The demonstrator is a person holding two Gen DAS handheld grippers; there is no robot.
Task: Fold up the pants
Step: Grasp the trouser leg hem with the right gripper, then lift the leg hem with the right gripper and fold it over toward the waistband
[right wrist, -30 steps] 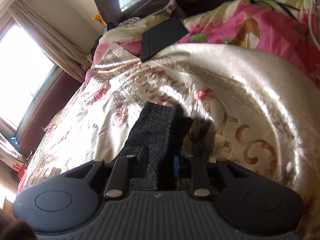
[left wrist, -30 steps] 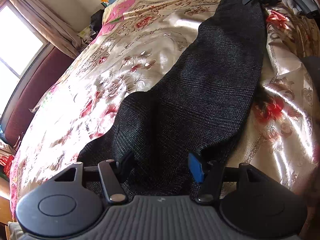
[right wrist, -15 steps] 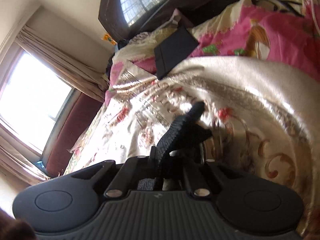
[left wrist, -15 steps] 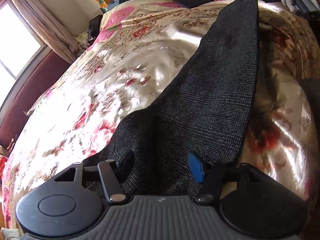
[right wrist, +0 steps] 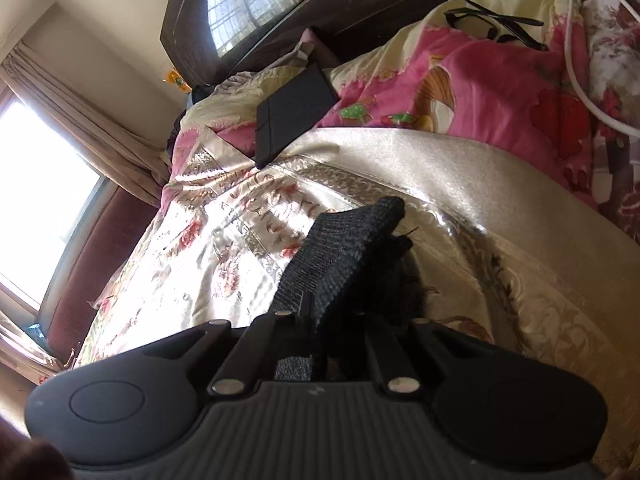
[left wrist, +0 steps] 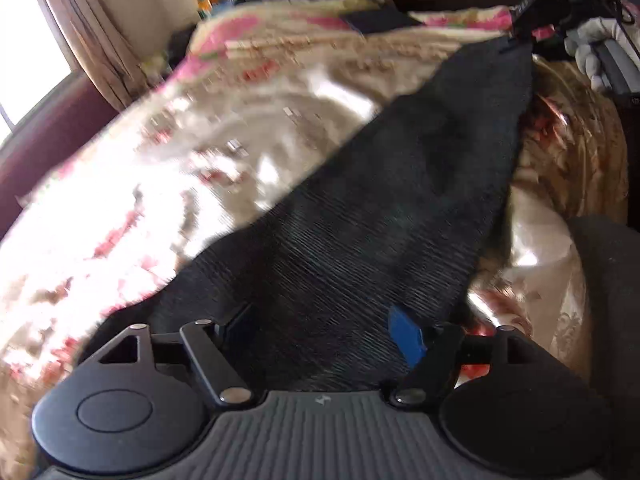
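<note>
While the dark grey pants [left wrist: 400, 208] lie stretched along the floral bedspread [left wrist: 168, 184], their far leg end is lifted off it and pinched in the right hand-held gripper [right wrist: 318, 322], whose jaws are clenched tight on the bunched hem. In the right wrist view that hem stands up from between the fingers as a ridge of woven cloth [right wrist: 340, 248], with the bedspread's gold border behind it. The left hand-held gripper [left wrist: 320, 330] sits at the near, wider end of the pants; its jaws have just been opening and now stand wide apart, the blue-padded finger [left wrist: 406, 338] on one side and the black finger on the other, with the fabric lying between them but not pressed by either pad. From the left wrist view the pants run from this gripper up to the far right corner, where the right gripper and a white-gloved hand [left wrist: 588, 46] holding it appear, blurred. Beyond the pants, toward the dark headboard [right wrist: 280, 12], a flat black case [right wrist: 294, 112] rests at the edge of a pink patterned quilt [right wrist: 460, 96], with a pair of black glasses [right wrist: 492, 26] farther along.
</note>
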